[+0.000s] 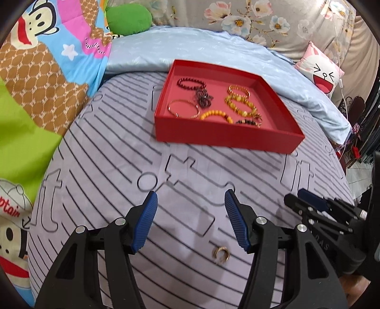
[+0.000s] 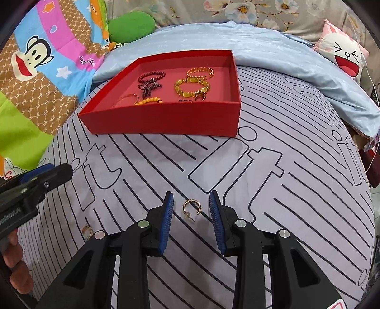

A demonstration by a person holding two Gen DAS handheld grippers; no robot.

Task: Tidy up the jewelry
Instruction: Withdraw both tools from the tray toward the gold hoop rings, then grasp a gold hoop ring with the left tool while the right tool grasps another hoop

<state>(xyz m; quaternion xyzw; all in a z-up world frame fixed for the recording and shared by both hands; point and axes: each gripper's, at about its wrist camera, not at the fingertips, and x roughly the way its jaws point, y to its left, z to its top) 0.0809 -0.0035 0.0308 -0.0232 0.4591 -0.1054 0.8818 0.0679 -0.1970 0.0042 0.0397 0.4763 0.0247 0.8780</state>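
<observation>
A red tray lies on the striped bedsheet and holds several bracelets: dark red beads, amber beads, a thin gold bangle. A gold hoop earring lies on the sheet between the open fingers of my right gripper. A second gold hoop earring lies on the sheet just below my open left gripper, near its right finger. The right gripper also shows at the right of the left wrist view.
A light blue blanket lies folded behind the tray. A cartoon monkey quilt covers the left side, with a green cushion and a pink cat pillow at the back. The bed's edge falls away at the right.
</observation>
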